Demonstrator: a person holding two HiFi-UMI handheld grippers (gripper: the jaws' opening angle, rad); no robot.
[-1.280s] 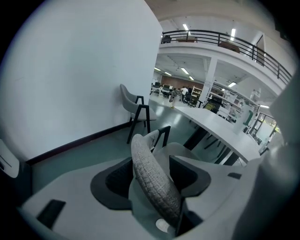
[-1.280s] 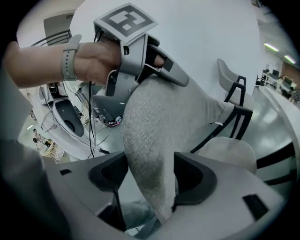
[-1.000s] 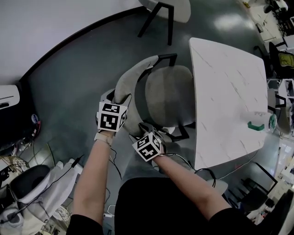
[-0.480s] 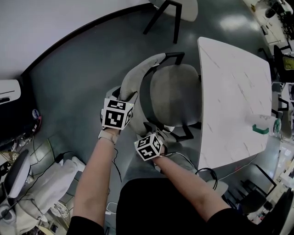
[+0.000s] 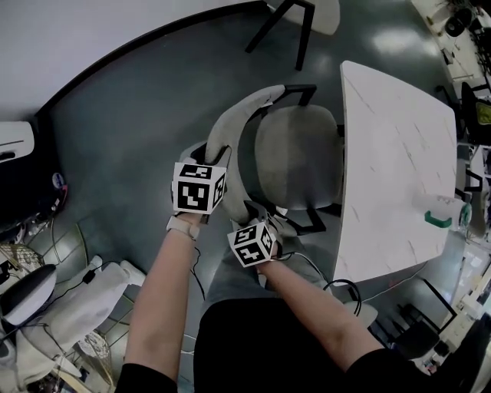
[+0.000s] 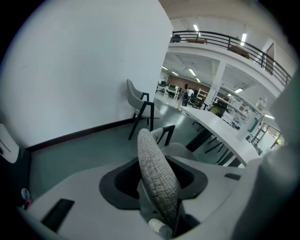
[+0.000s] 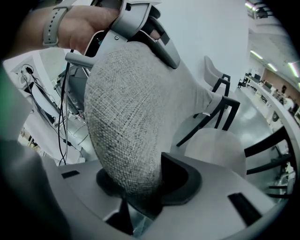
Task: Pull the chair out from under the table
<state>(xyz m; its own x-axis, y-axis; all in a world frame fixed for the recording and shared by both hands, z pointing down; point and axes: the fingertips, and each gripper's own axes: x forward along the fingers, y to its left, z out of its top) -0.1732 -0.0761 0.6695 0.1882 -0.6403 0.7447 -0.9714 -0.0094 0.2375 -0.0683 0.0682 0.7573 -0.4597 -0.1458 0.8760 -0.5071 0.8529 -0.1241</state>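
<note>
The chair has a grey fabric backrest (image 5: 230, 127), a grey seat (image 5: 295, 157) and black legs. Its seat front sits at the edge of the white marble table (image 5: 399, 146). My left gripper (image 5: 205, 156) straddles the top rim of the backrest (image 6: 157, 173). Its jaws are closing, with dark gaps still showing beside the fabric. My right gripper (image 5: 257, 213) is lower on the same rim, toward me. Its jaws are closing too, and the fabric of the backrest (image 7: 126, 126) fills the space between its pads (image 7: 145, 185).
A second chair (image 5: 303, 15) stands by the white wall at the top. A green object (image 5: 439, 219) lies on the table's near right corner. Cables (image 5: 184, 261) and white gear (image 5: 77, 307) crowd the floor at the lower left. More desks line the right edge.
Both grippers have stayed on the backrest rim, and the left one's marker cube has rolled a little. The chair keeps its place against the table. The whole view has drifted slightly.
</note>
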